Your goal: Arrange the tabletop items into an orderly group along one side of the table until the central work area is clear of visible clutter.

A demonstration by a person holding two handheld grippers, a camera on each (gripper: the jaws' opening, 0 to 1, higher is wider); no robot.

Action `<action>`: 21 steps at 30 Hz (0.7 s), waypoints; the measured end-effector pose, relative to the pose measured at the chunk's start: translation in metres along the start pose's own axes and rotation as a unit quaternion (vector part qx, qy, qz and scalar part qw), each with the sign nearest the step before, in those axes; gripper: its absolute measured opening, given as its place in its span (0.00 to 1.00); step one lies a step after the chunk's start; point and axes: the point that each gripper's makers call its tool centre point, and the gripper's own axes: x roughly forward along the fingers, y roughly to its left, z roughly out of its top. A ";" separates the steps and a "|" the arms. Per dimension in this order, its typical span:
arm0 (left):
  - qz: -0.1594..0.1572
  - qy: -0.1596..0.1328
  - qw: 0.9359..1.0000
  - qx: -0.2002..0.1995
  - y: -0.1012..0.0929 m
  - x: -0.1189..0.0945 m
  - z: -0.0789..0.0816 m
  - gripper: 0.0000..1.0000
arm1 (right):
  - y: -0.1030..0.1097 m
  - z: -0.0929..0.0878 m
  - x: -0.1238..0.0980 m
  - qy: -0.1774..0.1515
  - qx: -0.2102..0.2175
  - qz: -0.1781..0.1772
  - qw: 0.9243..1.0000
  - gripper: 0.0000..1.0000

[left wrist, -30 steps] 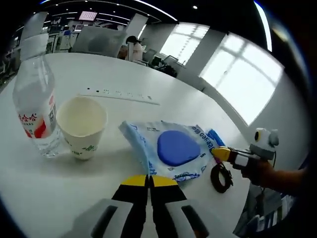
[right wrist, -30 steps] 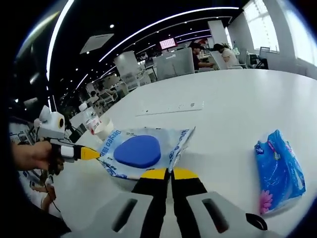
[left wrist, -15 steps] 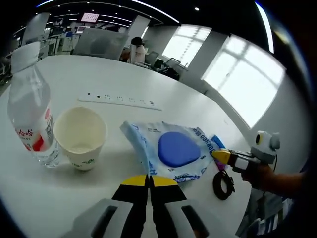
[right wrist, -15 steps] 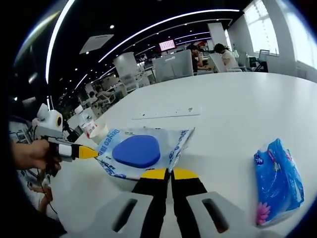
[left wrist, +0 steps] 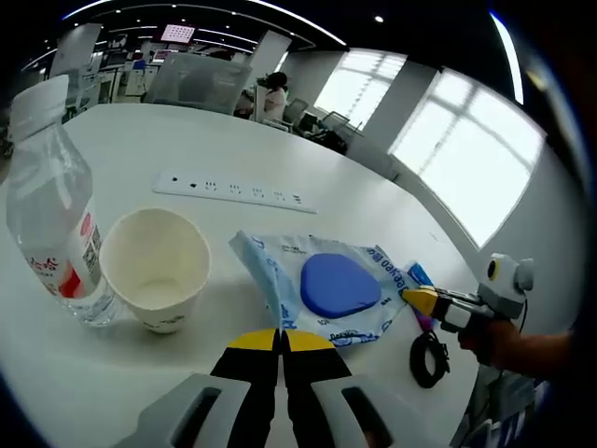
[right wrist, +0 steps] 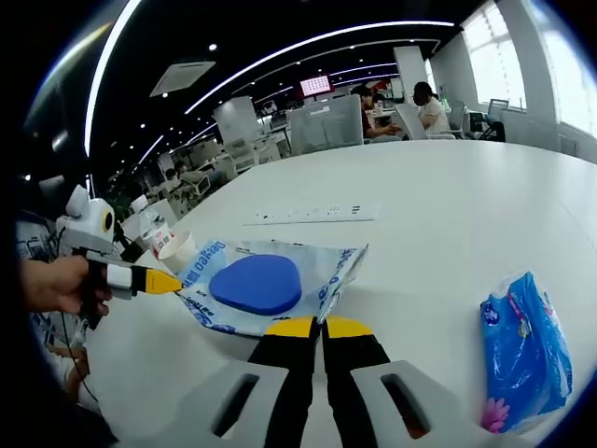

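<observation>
A pale blue wet-wipes pack (left wrist: 326,285) with a dark blue oval lid lies stretched between my two grippers. My left gripper (left wrist: 280,339) is shut on its near edge. From the right of that view my right gripper (left wrist: 422,300) pinches the pack's far end. In the right gripper view the same pack (right wrist: 256,285) runs from my right gripper (right wrist: 320,326), shut on a corner flap, to my left gripper (right wrist: 166,281), held by a hand. A clear water bottle (left wrist: 51,215) and a paper cup (left wrist: 157,280) stand left of the pack. A blue tissue pack (right wrist: 524,350) lies at the right.
A white power strip (left wrist: 238,190) is set into the white table (left wrist: 280,159) beyond the pack, also the strip (right wrist: 312,214). A black cable coil (left wrist: 429,358) lies near the table edge by my right gripper. People sit at desks far behind.
Both cameras have shifted a little while the wipes pack has stayed at both sets of jaw tips. Bottle and cup now loom larger in the left gripper view.
</observation>
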 end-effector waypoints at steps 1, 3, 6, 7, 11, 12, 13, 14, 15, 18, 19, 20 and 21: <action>0.002 0.001 1.000 -0.001 0.001 0.001 0.000 0.00 | -0.001 0.001 0.003 -0.001 0.001 0.000 1.000 0.00; 0.006 0.001 1.000 -0.002 0.002 0.002 0.000 0.00 | -0.001 0.000 0.005 -0.001 0.002 -0.001 1.000 0.00; 0.013 0.001 1.000 -0.005 0.005 0.004 0.001 0.00 | -0.002 -0.003 0.012 0.004 0.001 -0.001 1.000 0.00; 0.015 0.002 1.000 -0.005 0.005 0.005 0.002 0.00 | -0.002 -0.004 0.014 0.005 0.003 -0.002 1.000 0.00; 0.027 0.002 1.000 -0.007 0.010 0.006 0.001 0.00 | -0.003 -0.007 0.021 0.006 0.007 0.000 1.000 0.00; 0.028 0.003 1.000 -0.008 0.011 0.007 0.001 0.00 | -0.002 -0.006 0.022 0.006 0.005 0.000 1.000 0.00; 0.029 0.005 1.000 -0.007 0.012 0.008 0.000 0.00 | -0.002 -0.006 0.023 0.006 0.005 0.000 1.000 0.00; 0.030 0.005 1.000 -0.005 0.013 0.009 0.000 0.00 | -0.002 -0.006 0.024 0.007 0.005 0.000 1.000 0.00; 0.032 0.006 0.999 -0.004 0.016 0.011 -0.001 0.00 | -0.001 -0.007 0.025 0.007 0.004 0.001 1.000 0.00; 0.037 0.005 0.999 0.000 0.018 0.011 -0.001 0.00 | 0.000 -0.009 0.030 0.008 0.002 0.003 1.000 0.00; 0.038 0.005 0.999 0.001 0.019 0.012 -0.001 0.00 | 0.001 -0.010 0.030 0.009 0.001 0.003 1.000 0.00; 0.039 0.006 0.999 0.000 0.021 0.013 -0.002 0.00 | 0.001 -0.010 0.030 0.009 0.000 0.004 1.000 0.00; 0.040 0.006 0.999 -0.001 0.022 0.013 -0.002 0.00 | 0.002 -0.010 0.030 0.010 -0.001 0.003 1.000 0.00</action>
